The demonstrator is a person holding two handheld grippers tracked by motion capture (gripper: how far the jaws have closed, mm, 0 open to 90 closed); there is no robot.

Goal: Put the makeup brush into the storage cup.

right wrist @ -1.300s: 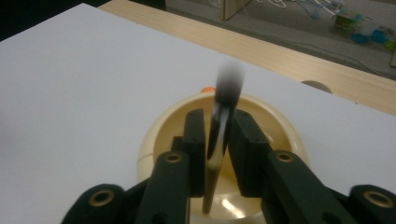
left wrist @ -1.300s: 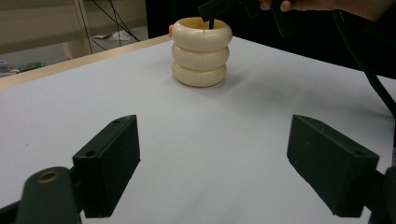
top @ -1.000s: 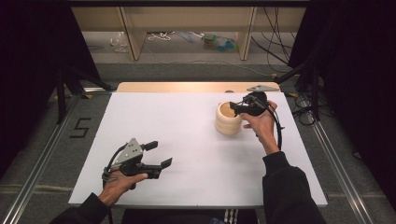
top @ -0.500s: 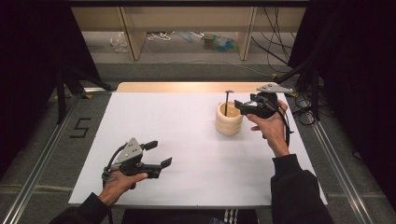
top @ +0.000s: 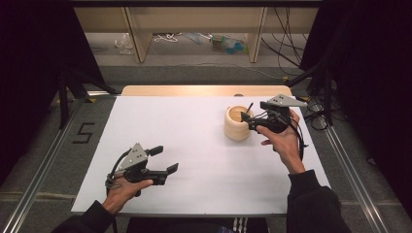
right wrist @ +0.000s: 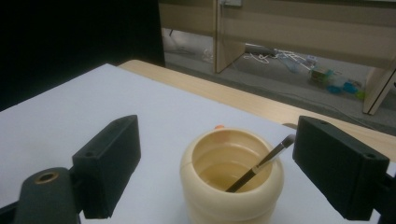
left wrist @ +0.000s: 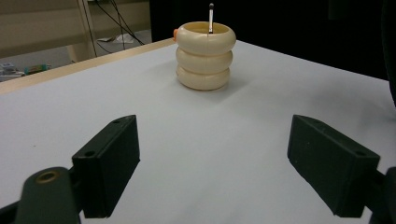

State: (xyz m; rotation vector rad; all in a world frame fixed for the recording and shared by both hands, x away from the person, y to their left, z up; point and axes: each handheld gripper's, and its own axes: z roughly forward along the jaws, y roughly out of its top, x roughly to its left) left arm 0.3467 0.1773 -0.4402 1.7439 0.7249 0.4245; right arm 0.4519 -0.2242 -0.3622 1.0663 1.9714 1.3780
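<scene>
Brush (right wrist: 261, 163) leaning inside cream holder (right wrist: 232, 179); right gripper (top: 248, 120) jaws apart.

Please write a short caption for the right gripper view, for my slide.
Open right gripper above a cream ribbed holder with a thin brush leaning inside.

The white worktop (top: 194, 145) is lying on a grey floor (top: 43, 145), and a wooden edge (top: 204, 90) is showing along its far side. Behind it a light wooden shelf unit (top: 138, 34) is standing, with loose cables (top: 167, 37) lying under it. Black curtains (top: 34, 48) are hanging at both sides. A black number five (top: 83, 132) is sitting on the floor.
</scene>
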